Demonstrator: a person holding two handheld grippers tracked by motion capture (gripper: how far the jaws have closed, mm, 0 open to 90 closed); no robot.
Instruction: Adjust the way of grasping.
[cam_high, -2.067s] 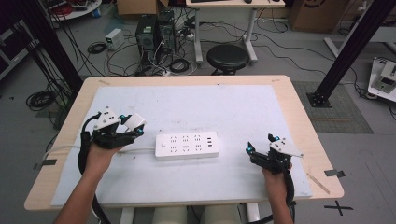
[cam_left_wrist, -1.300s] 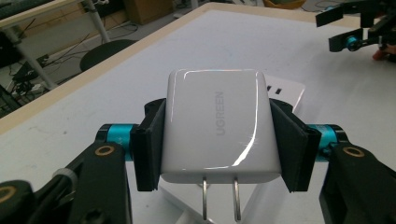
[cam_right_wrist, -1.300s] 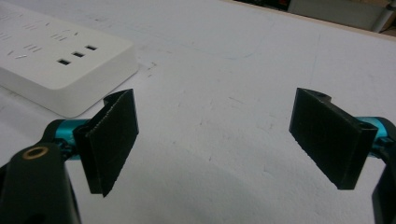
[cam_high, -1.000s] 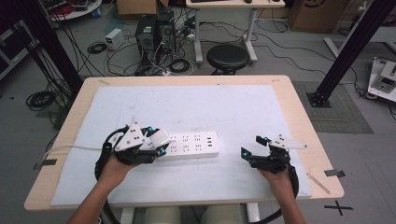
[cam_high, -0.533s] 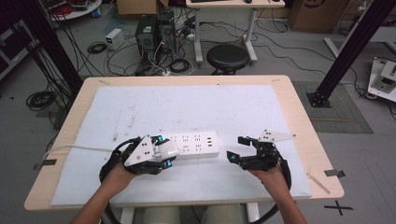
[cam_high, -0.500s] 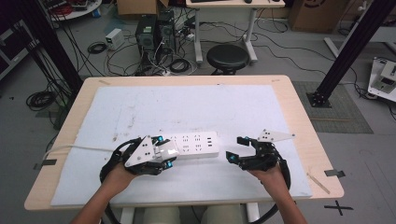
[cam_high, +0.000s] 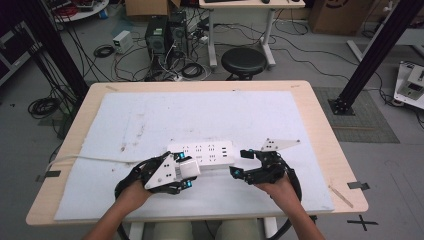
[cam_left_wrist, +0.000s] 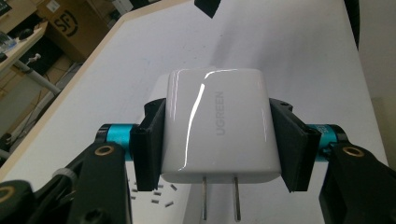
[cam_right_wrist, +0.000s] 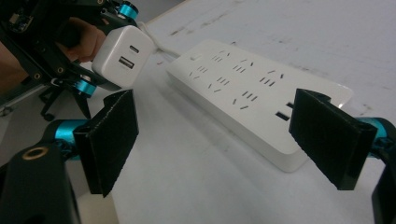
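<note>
The left gripper (cam_high: 186, 172) is seen at the left of the high view, clamped on a white charger (cam_left_wrist: 219, 126); the block is pinched by its two side faces, and in the left gripper view two metal prongs (cam_left_wrist: 219, 196) stick out of its near end, toward the camera. In the right gripper view the charger's other face, with two ports, is shown turned toward the right gripper.

The charger is held just at the near left corner of the power strip (cam_high: 202, 152). Whether it touches the strip cannot be told. The strip lies flat on the white mat (cam_high: 280, 115), long axis running left to right across the table (cam_high: 320, 107), sockets facing up, with its cable (cam_high: 90, 159) trailing off its left end toward the table's left edge.

The left hand is judged the one the coming move turns on: the prongs do not yet point down at the sockets, so the charger would need to be tipped and brought over a socket row just beyond and to the right of it.

The right gripper (cam_high: 244, 163) is seen at the strip's right end, jaws wide apart with nothing between the pads; the strip's end lies just ahead of them. It is judged ready to steady that end.

No containers are seen on the table.
</note>
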